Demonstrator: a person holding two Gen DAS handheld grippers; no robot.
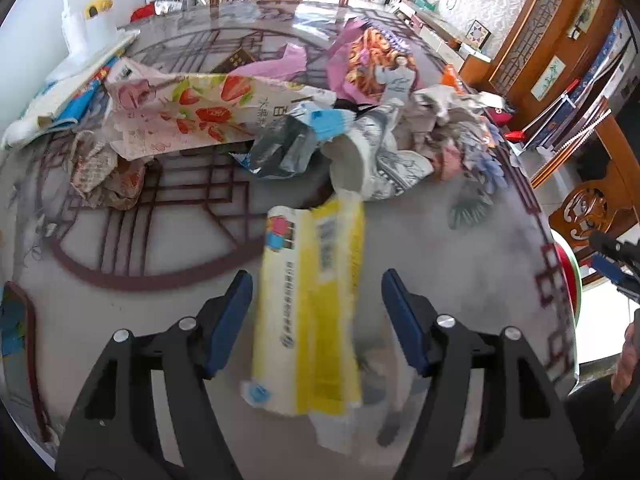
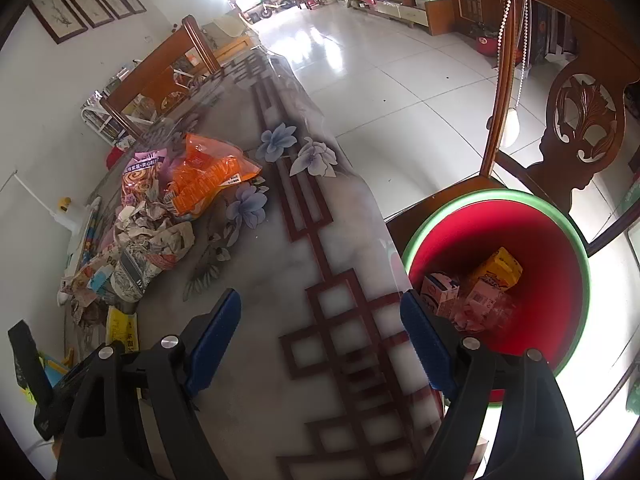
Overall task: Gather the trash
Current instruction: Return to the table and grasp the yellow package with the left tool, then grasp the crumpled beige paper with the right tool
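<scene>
The left gripper is standing released at the bottom of the left wrist view, its blue pads well apart on either side of a yellow-and-white wrapper; the pads are not touching it, and the wrapper looks blurred, so whether it is lying flat on the table or not is hard to tell. Above it, across the middle of the frame, a heap of trash is lying on the table: a strawberry-print bag at centre left, a silver packet with a blue edge beside a paper cup, crumpled paper to the right, and a pink wrapper near the top. In the right wrist view the right gripper is also hanging unclenched with nothing between its pads, low in the frame over the table edge. To its right, at lower right of the frame, a red bin with a green rim is sitting on a wooden chair, holding a yellow box and small cartons. An orange bag is lying at centre left, on top of the trash pile.
</scene>
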